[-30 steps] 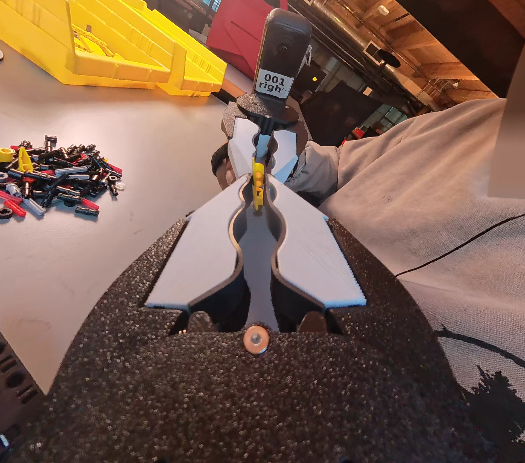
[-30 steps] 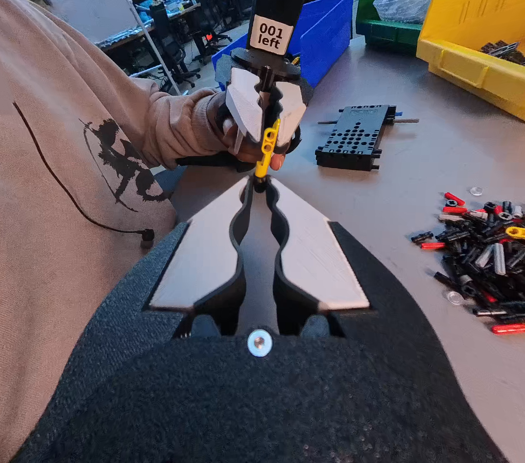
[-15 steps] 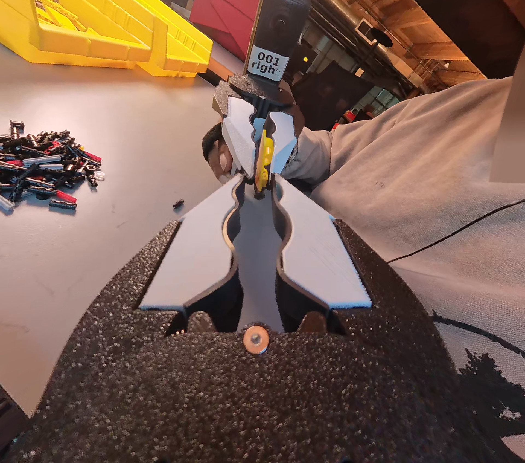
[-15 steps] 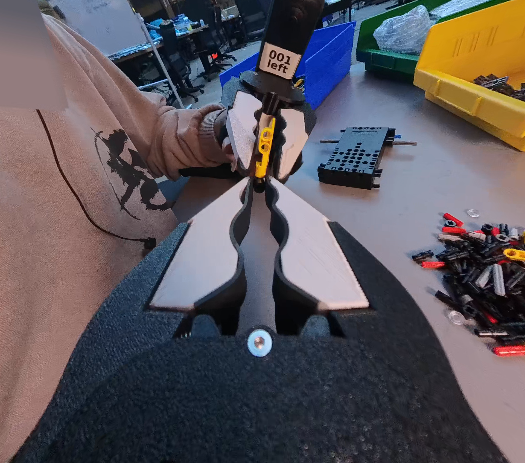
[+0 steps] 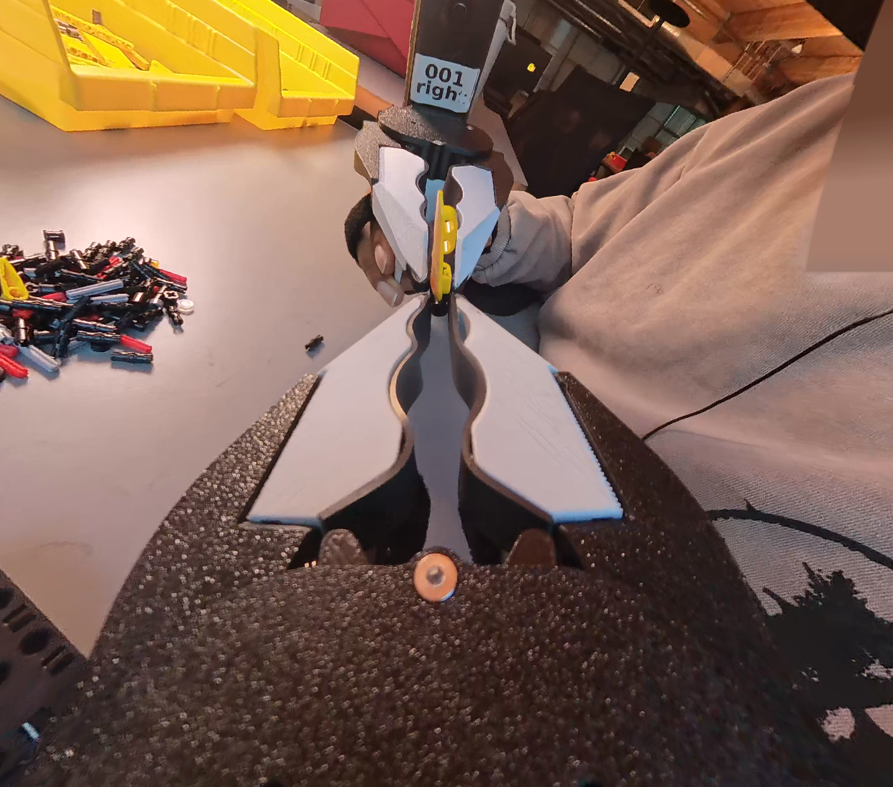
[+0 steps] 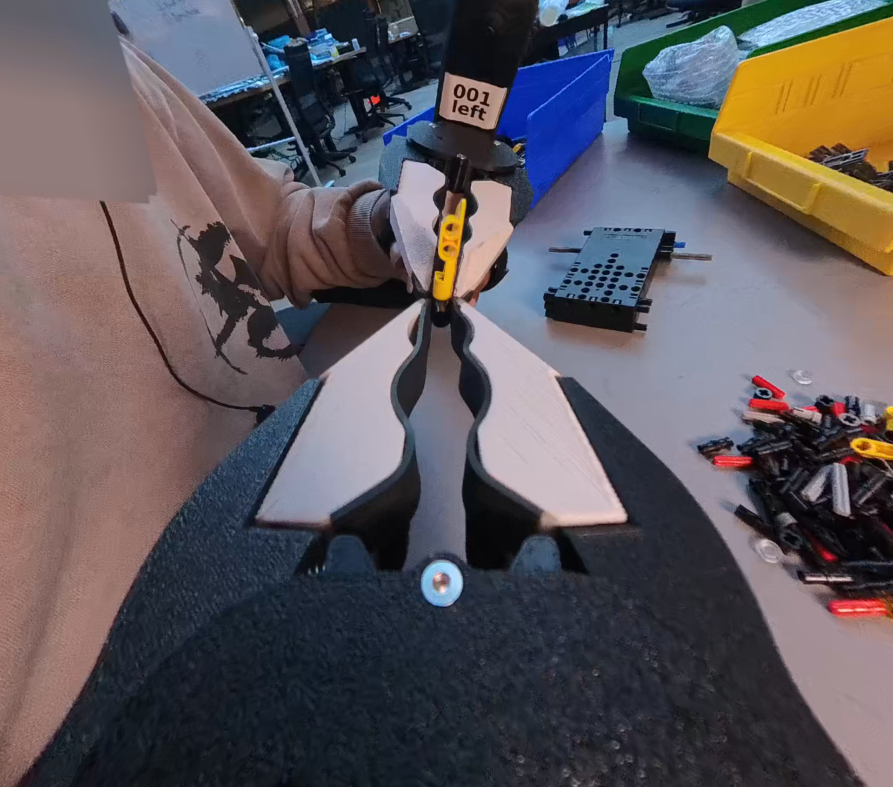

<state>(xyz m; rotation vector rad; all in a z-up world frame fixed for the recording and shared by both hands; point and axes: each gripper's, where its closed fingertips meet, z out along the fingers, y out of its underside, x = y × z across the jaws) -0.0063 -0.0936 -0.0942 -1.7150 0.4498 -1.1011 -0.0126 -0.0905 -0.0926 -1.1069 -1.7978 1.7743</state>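
Tips nose to nose — my left tongs [image 5: 437,304] and right tongs [image 6: 439,314] are both pinched almost shut on the foot of the upright yellow beam [image 6: 449,251]

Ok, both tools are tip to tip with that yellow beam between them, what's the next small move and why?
Probably nudge the right tool slightly forward, in line. It seems shut on a small black piece meeting the lower end of the yellow beam that the left tool pinches. The tips nearly touch, so only a slow, small push fits.
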